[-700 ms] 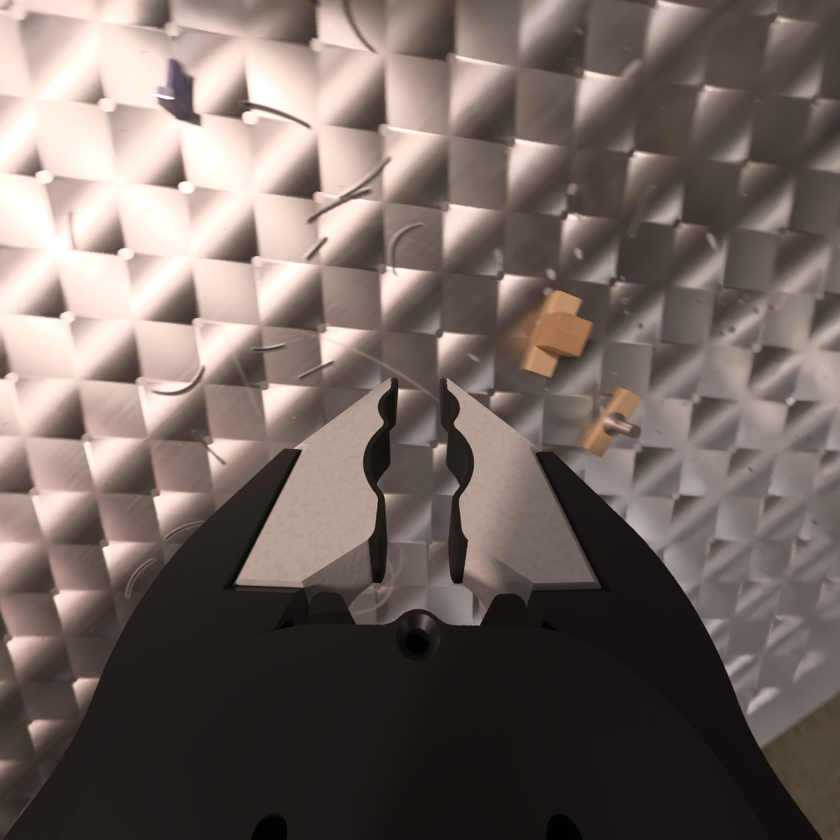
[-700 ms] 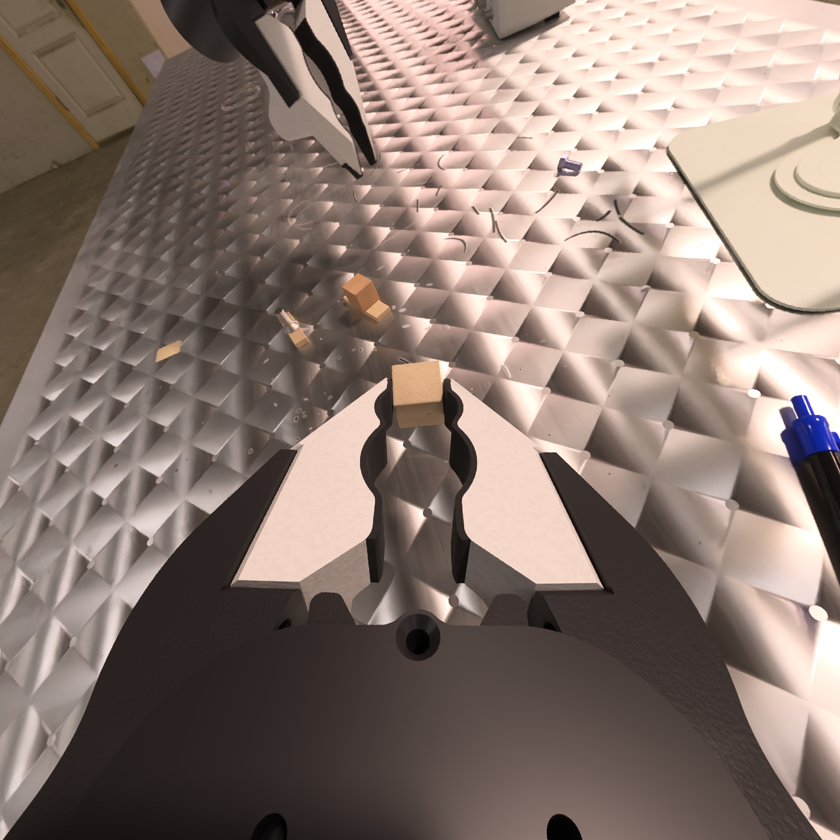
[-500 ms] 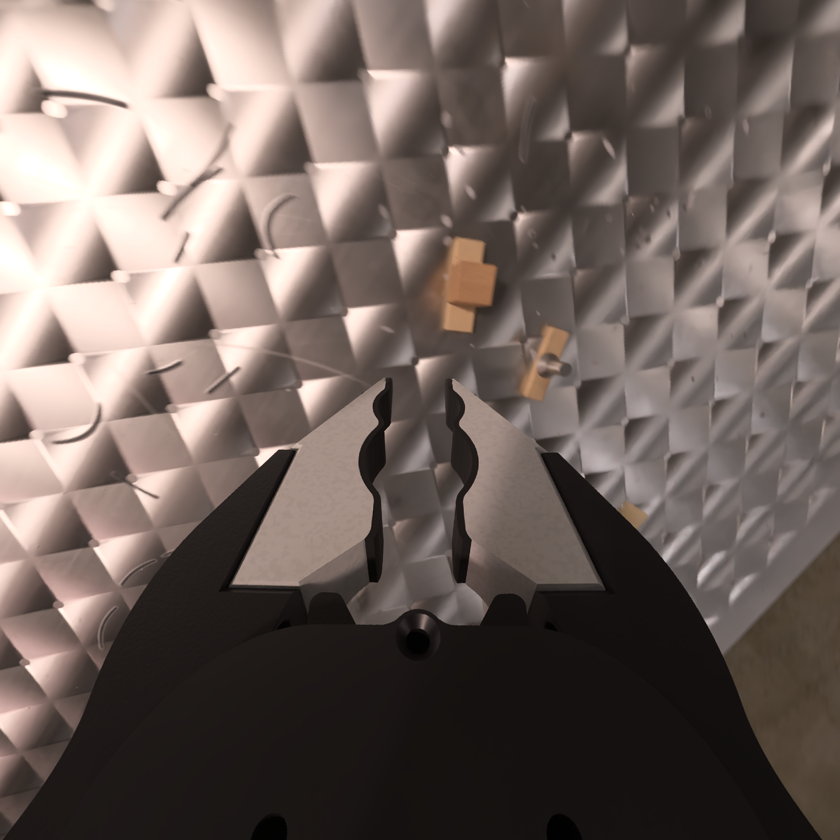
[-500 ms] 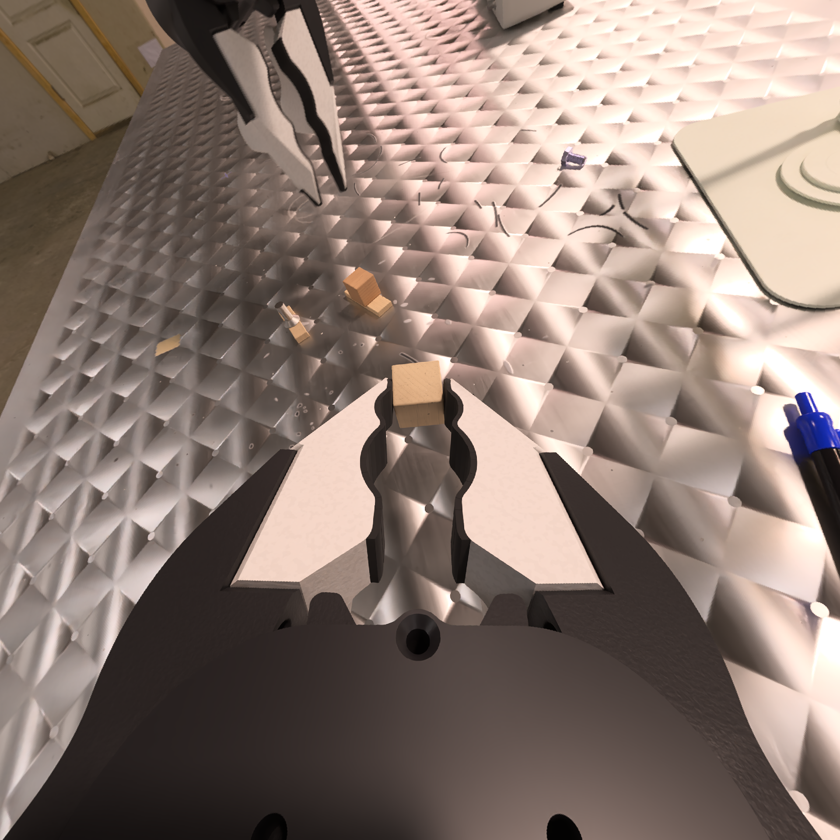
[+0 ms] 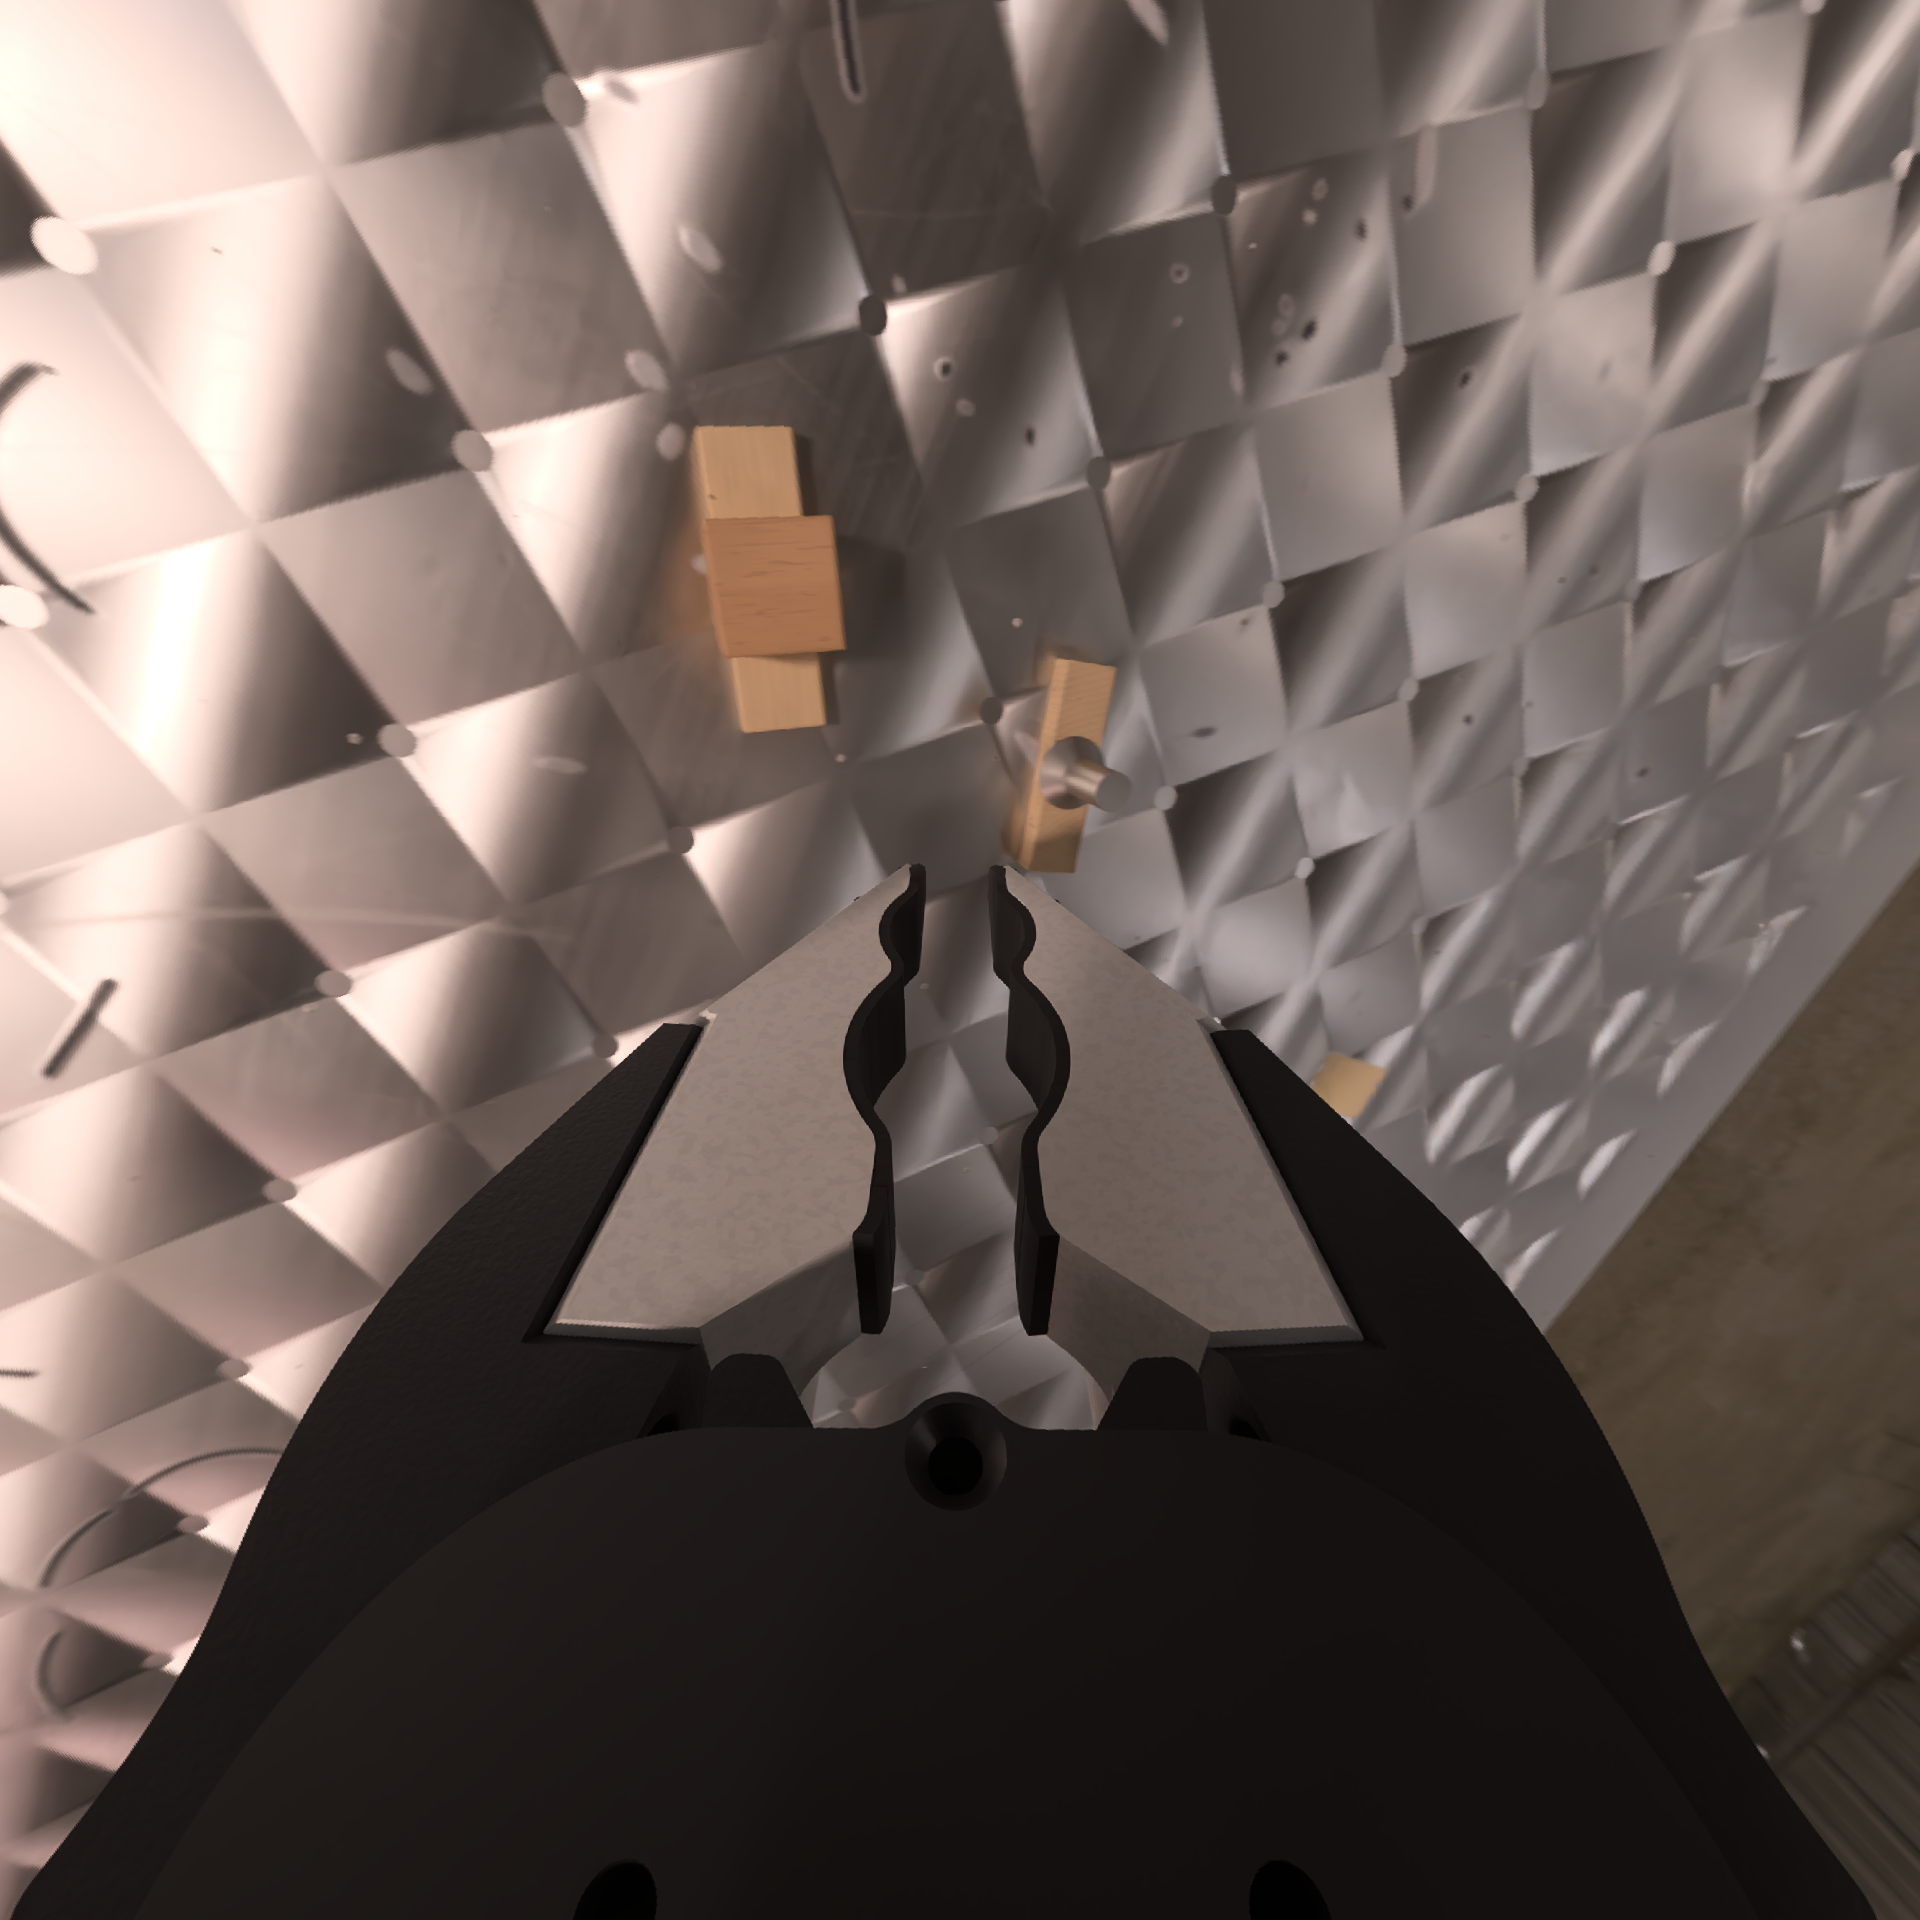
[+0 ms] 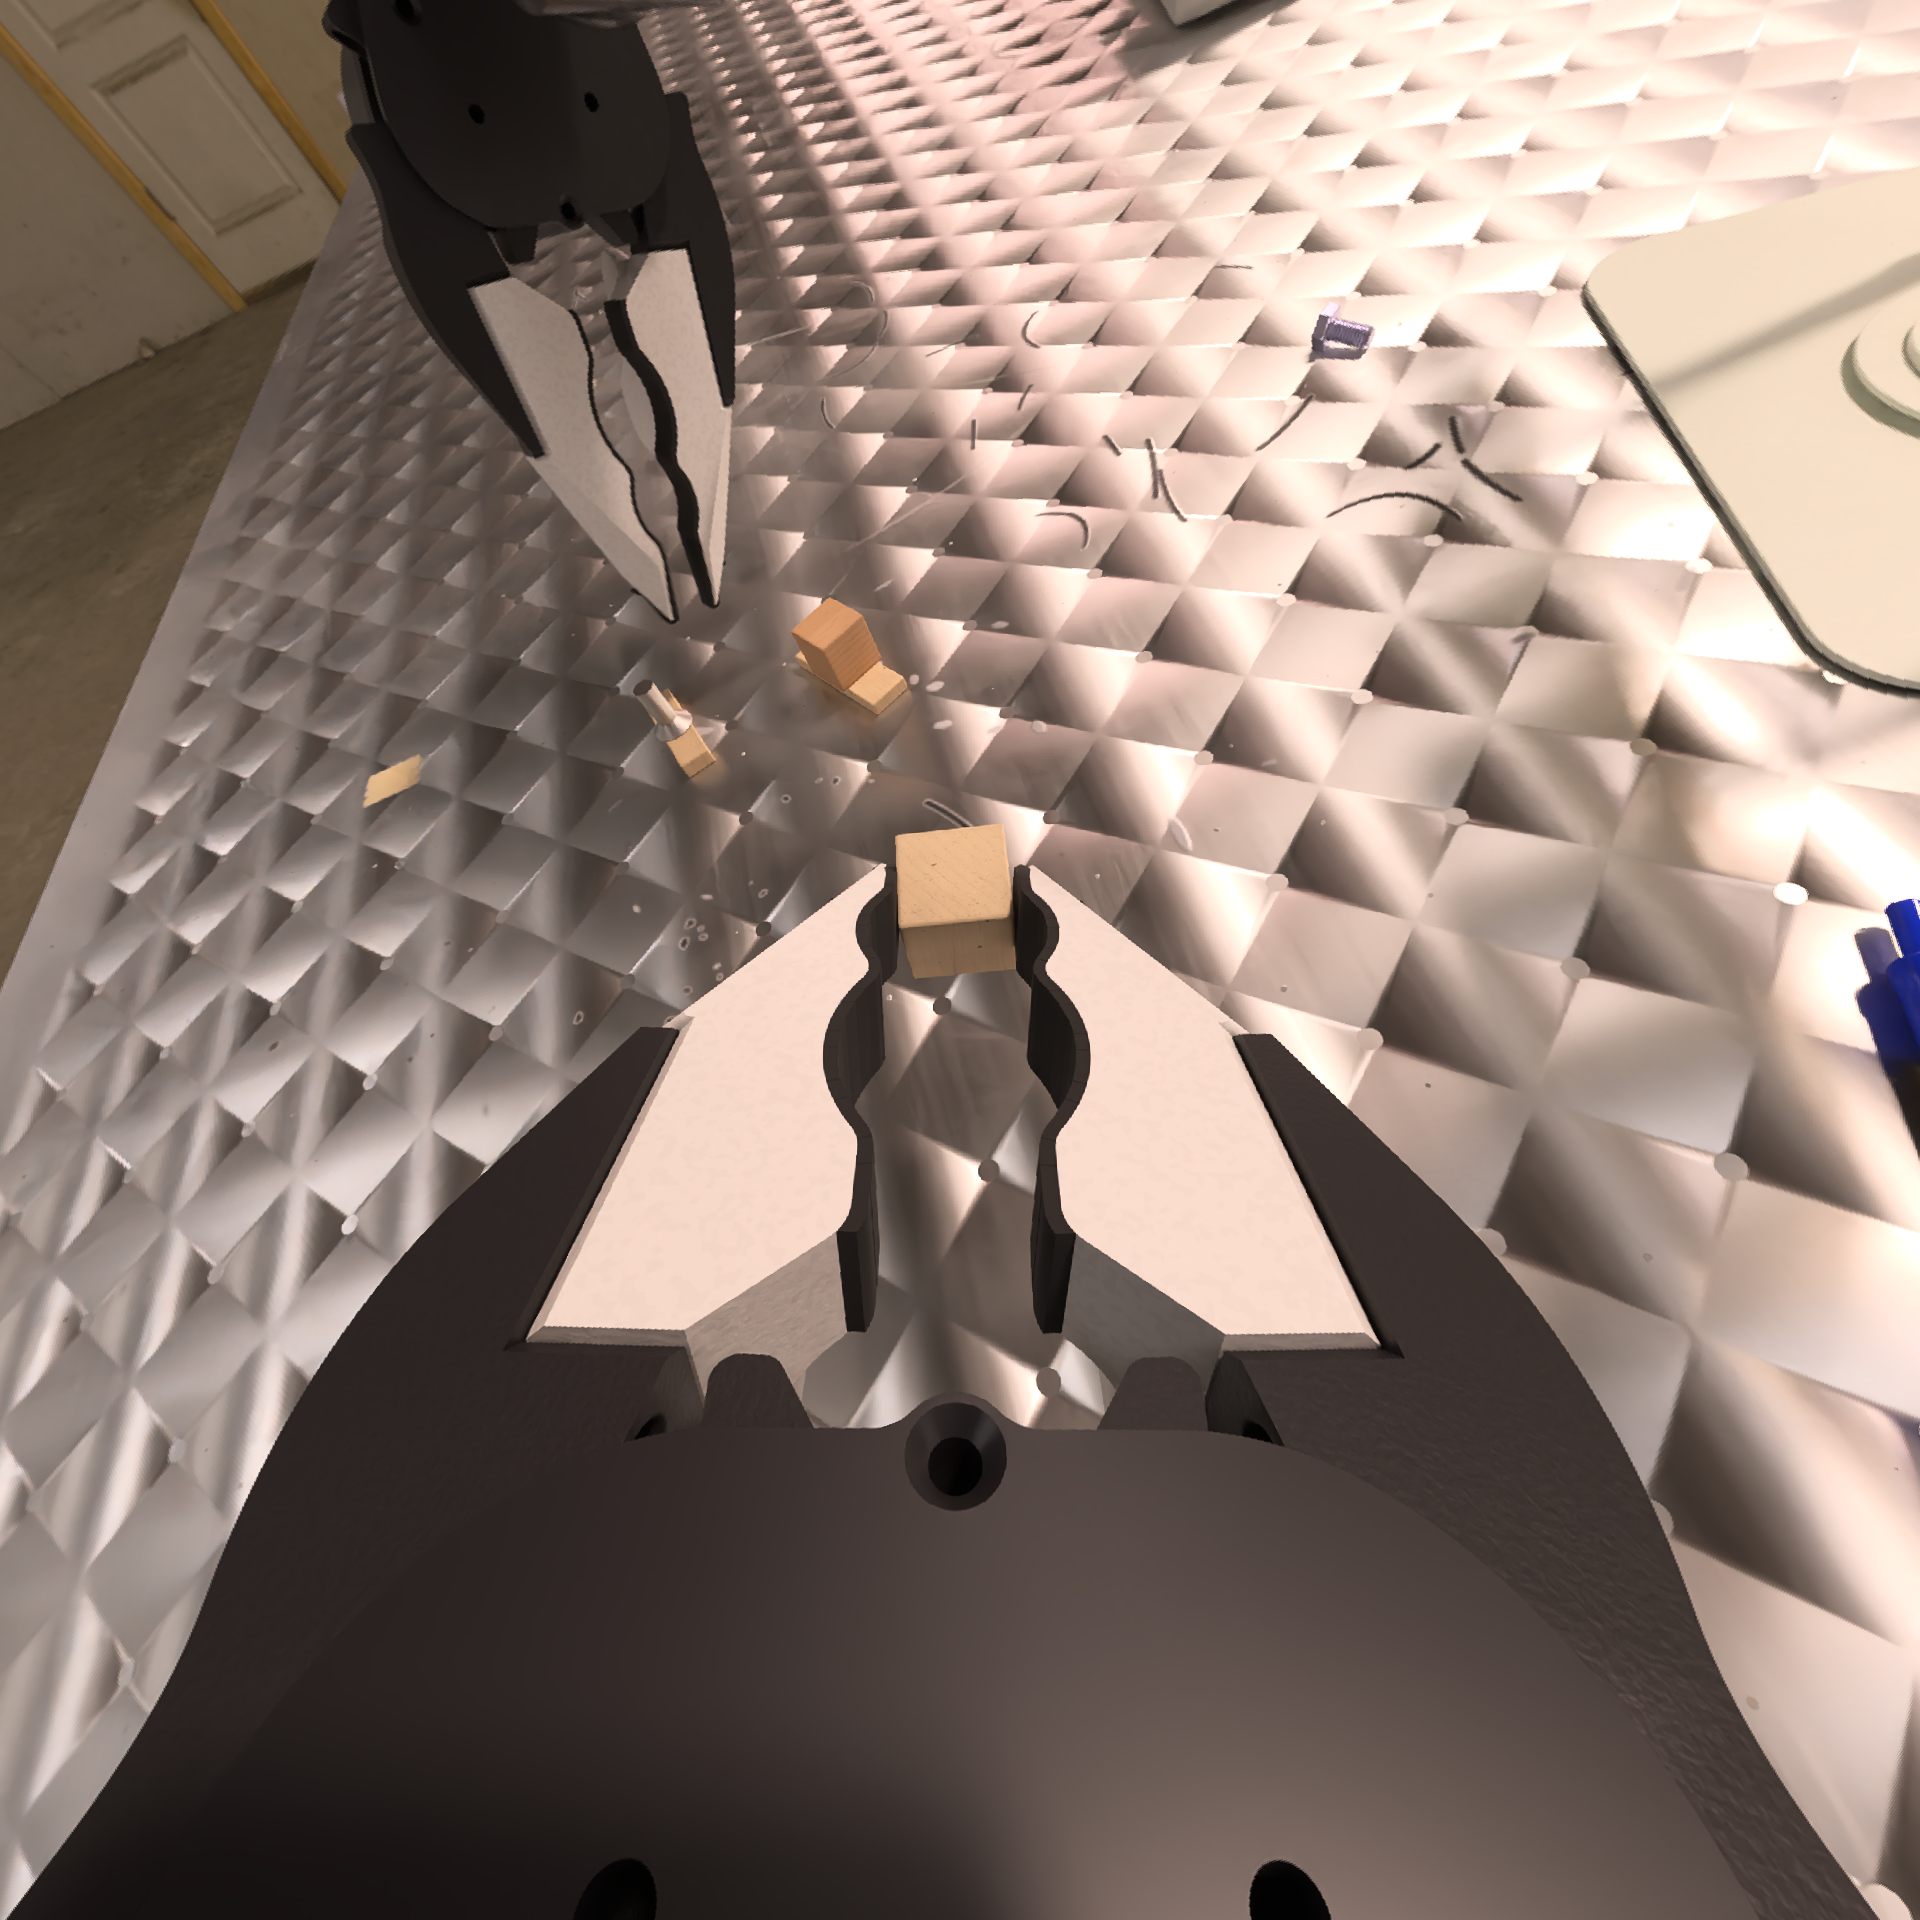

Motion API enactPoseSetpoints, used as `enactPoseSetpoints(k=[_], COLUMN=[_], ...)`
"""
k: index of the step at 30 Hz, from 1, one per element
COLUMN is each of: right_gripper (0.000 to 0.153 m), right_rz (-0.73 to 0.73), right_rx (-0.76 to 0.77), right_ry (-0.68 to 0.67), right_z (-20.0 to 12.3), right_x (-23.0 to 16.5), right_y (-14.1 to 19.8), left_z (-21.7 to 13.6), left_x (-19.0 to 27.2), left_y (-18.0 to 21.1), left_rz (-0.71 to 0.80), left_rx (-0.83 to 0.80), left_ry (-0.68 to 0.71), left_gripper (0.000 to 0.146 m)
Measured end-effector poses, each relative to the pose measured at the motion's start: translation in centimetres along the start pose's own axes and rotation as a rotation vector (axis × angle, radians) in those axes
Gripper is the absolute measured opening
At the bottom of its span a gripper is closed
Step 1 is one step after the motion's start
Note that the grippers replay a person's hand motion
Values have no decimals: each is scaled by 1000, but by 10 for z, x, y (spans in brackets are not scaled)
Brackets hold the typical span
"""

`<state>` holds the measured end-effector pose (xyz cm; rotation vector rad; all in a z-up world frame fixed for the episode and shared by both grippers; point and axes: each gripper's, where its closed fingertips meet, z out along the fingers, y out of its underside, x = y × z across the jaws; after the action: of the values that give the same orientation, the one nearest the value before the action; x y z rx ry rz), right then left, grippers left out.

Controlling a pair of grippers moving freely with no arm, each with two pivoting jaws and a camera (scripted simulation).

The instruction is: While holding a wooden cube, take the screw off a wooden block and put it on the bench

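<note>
A small wooden block (image 5: 1044, 831) lies on the patterned metal bench (image 5: 312, 727), and a silver screw (image 5: 1072, 771) sticks up out of it. My left gripper (image 5: 956, 878) hovers above the bench just short of the block, tips pointing down, narrowly open and empty. In the right wrist view the left gripper (image 6: 691, 603) hangs just behind the screw (image 6: 660, 701) and its block (image 6: 694, 750). My right gripper (image 6: 954, 883) is shut on a pale wooden cube (image 6: 951, 894) and holds it above the bench (image 6: 1351, 935).
Two stacked wooden blocks (image 5: 774, 597) sit left of the screw block, also in the right wrist view (image 6: 831, 639). A wooden chip (image 6: 393, 779) lies near the bench's left edge. Wire scraps (image 6: 1392, 504), a purple piece (image 6: 1340, 335), a pale base plate (image 6: 1766, 416) and blue pens (image 6: 1896, 966) lie to the right.
My left gripper has moved down and toward the screw block, which now sits larger and just beyond its tips. My right gripper has kept hold of the cube and barely moved.
</note>
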<state>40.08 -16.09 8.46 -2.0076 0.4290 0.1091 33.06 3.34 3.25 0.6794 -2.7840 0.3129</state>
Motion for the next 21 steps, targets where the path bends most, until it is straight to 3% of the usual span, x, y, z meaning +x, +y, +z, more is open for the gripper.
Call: enactPoseSetpoints(k=[5, 15, 21], right_gripper=[21, 21, 21], right_rz=[4, 9, 2], right_rx=[1, 9, 10], right_ry=[0, -3, -7], right_z=[-1, -1, -1], right_x=[1, 1, -1], right_y=[0, 0, 0], left_z=[0, 2, 10], left_x=[9, 21, 20], left_y=[6, 17, 28], left_rz=[-32, -35, -14], left_rx=[-21, -84, -164], left_ry=[58, 88, 51], left_gripper=[24, 31, 8])
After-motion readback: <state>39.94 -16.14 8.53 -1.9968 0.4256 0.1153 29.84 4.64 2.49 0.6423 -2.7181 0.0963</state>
